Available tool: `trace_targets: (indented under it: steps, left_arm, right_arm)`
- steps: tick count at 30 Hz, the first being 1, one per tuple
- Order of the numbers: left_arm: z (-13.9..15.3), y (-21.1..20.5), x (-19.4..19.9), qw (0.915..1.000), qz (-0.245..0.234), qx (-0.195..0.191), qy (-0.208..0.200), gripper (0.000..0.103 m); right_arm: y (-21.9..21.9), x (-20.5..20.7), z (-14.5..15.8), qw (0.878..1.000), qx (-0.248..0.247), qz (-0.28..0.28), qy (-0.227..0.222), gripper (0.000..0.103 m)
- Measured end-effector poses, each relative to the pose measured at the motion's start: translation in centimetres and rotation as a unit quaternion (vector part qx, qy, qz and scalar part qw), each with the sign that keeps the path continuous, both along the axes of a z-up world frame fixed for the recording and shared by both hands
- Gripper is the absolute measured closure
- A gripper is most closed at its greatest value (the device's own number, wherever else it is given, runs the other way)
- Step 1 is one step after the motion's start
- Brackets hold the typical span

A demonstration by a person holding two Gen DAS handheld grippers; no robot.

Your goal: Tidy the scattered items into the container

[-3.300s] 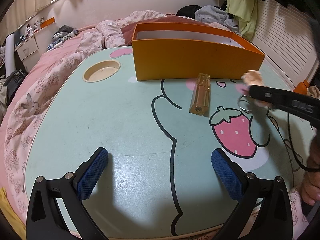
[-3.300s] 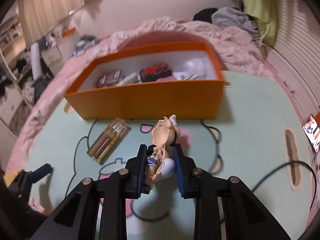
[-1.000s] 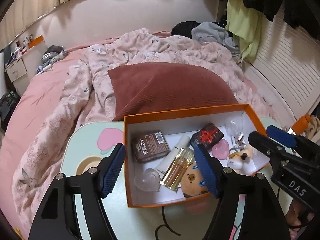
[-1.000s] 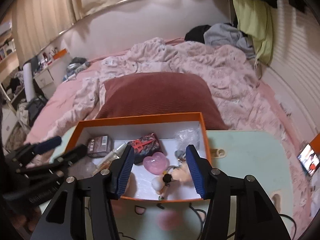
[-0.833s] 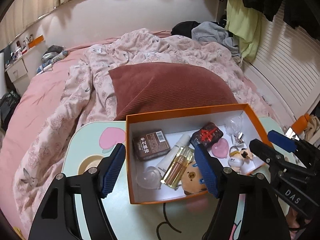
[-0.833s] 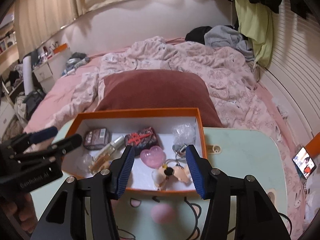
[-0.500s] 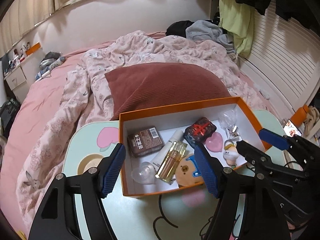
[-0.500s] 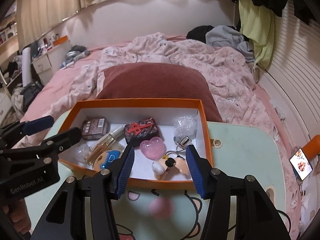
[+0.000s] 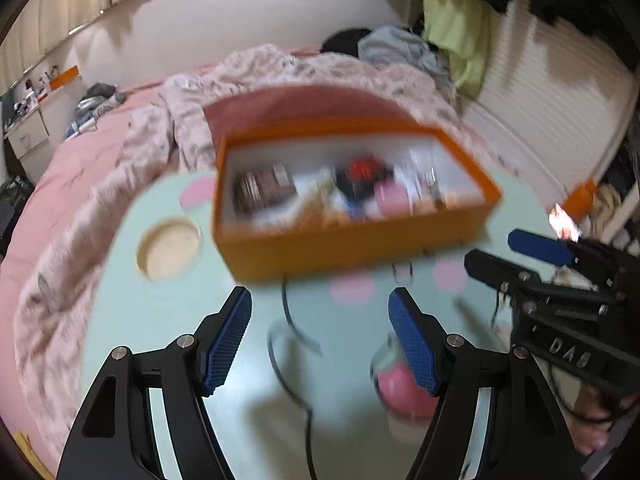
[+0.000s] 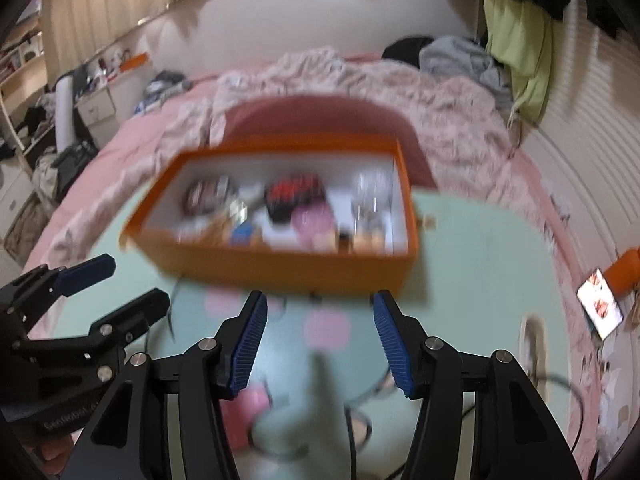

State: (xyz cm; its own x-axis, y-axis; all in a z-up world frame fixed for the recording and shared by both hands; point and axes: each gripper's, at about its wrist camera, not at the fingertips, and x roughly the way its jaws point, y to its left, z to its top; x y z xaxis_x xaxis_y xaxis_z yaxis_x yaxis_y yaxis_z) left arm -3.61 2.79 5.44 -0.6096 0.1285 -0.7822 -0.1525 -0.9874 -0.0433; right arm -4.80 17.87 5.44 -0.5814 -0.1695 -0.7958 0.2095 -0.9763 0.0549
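The orange box (image 9: pixel 352 240) (image 10: pixel 280 266) stands at the far side of the pale green table (image 9: pixel 168 312) (image 10: pixel 480 260). Several small items lie inside it, blurred: a brown packet (image 9: pixel 264 188), a red-and-black pouch (image 10: pixel 296 194), a pink heart (image 10: pixel 312 218). My left gripper (image 9: pixel 320 336) hangs open over the table on the near side of the box, nothing between its pads. My right gripper (image 10: pixel 318 344) is also over the table short of the box, its jaws opening and empty. Each gripper shows in the other's view, right (image 9: pixel 516 256) and left (image 10: pixel 112 280).
A round cup recess (image 9: pixel 170 248) is sunk in the table left of the box. A black cable (image 10: pixel 552 380) trails over the table's right side, with a phone (image 10: pixel 600 308) beyond the edge. Behind the box are a dark red pillow (image 10: pixel 320 116) and rumpled bedding.
Both grippers have drawn back from above the box and sunk toward the table. The box now sits farther up in both views, and the pictures blur with motion.
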Motion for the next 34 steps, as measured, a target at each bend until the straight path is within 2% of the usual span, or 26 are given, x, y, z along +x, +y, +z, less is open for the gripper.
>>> trace_targets:
  steps: [4,9,10,11,12,13,14,15,34]
  left_arm:
    - [-2.4,0.1,1.9,0.9993,0.023,-0.028,0.001,0.032]
    - [-4.3,-0.6,2.3,0.9989,0.036,-0.01,-0.027,0.032]
    - [-4.6,-0.6,2.4,0.9988,0.038,-0.01,-0.028,0.026]
    - [-4.6,-0.7,2.5,0.9988,0.04,-0.01,-0.026,0.022]
    - [-4.8,-0.7,2.6,0.9988,0.042,-0.009,-0.025,0.014]
    - [-5.0,-0.7,2.7,0.9988,0.042,-0.009,-0.022,0.004]
    - [-5.2,-0.6,2.7,0.9989,0.039,-0.01,-0.024,0.0]
    - [-5.4,-0.7,2.7,0.9989,0.041,-0.007,-0.019,0.0]
    - [-5.4,-0.7,2.6,0.9993,0.036,-0.008,-0.011,0.0]
  right_arm:
    - [0.7,2.8,-2.5,1.0,0.007,0.001,-0.023,0.048]
    - [1.1,4.6,-4.1,0.999,0.014,-0.014,-0.03,0.046]
    - [1.0,4.8,-4.2,0.999,0.016,-0.017,-0.027,0.042]
    - [0.9,5.0,-4.3,0.999,0.022,-0.017,-0.024,0.032]
    - [0.7,5.0,-4.4,0.999,0.028,-0.018,-0.024,0.021]
    - [0.4,5.0,-4.6,0.999,0.036,-0.021,-0.024,0.014]
    - [0.5,4.9,-4.9,0.999,0.035,-0.021,-0.027,0.003]
    - [0.7,4.8,-5.1,0.999,0.034,-0.025,-0.029,0.0]
    - [0.9,4.9,-4.9,0.999,0.034,-0.032,-0.026,0.0]
